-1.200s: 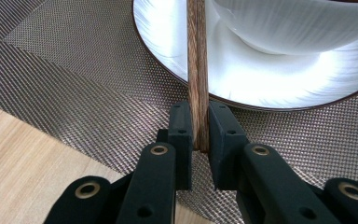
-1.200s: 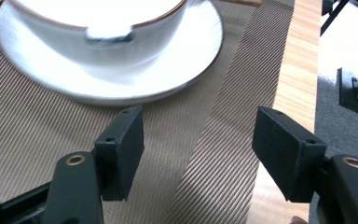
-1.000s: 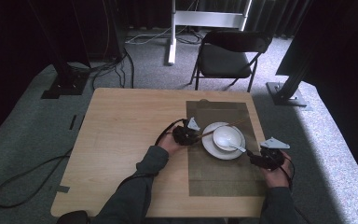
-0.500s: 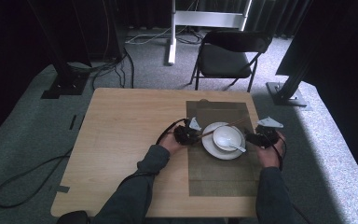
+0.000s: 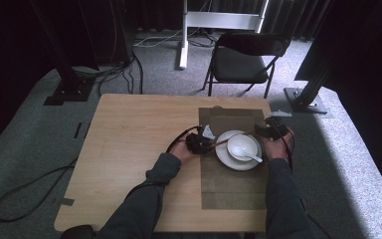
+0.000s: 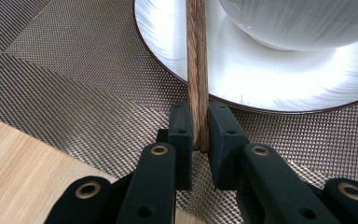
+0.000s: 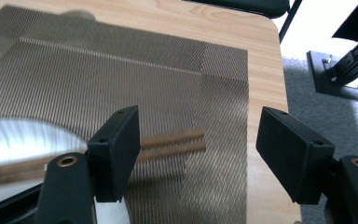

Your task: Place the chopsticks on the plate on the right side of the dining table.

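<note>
A: Dark wood, that pair of chopsticks (image 6: 197,70): the left gripper (image 6: 199,126) has its jaws clamped on one end at the lower middle of the frame, and the sticks run up across the plate (image 6: 242,88).

B: And the right gripper (image 7: 198,144)?

A: Its jaws have just been opening and stand wide, pressing nothing; the free tips lie between them over the woven mat (image 7: 121,74). Line both sticks up square between the jaws before closing, and keep the left hold level.
</note>
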Tool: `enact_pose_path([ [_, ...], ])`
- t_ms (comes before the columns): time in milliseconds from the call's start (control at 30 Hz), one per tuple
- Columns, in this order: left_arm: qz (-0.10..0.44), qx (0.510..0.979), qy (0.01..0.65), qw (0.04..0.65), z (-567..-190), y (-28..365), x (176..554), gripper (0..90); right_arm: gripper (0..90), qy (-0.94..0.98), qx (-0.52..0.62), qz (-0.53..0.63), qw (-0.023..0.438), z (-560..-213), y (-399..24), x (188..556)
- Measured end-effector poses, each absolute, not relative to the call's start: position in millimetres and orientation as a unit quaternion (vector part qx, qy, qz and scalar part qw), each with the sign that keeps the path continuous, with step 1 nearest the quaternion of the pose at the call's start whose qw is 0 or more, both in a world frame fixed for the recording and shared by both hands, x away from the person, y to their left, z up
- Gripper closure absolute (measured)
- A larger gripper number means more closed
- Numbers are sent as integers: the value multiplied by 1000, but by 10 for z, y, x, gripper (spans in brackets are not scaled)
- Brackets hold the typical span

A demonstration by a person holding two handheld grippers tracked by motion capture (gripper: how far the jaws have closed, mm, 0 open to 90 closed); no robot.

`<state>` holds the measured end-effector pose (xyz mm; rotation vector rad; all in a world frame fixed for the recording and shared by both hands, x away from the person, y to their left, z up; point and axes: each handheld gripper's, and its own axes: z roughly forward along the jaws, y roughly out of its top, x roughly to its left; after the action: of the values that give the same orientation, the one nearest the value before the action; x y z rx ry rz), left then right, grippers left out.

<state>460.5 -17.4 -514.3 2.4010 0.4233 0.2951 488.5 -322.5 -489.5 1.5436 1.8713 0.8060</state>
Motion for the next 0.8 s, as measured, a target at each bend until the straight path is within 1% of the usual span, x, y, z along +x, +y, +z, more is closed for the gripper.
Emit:
enact_pose_path([
  [200,117,922,159,332,-5141,-170,4611,810,295,712,583,280,274,-4931,-3173,5052],
  [367,123,923,160,327,-5142,-179,4617,804,293,731,571,252,275,-4955,-3079,5142],
  [600,127,922,178,320,-5125,-151,4645,771,296,765,544,206,276,-5007,-2975,5191],
  [800,134,922,186,313,-5118,-149,4657,788,317,764,549,199,274,-5000,-2993,5182],
])
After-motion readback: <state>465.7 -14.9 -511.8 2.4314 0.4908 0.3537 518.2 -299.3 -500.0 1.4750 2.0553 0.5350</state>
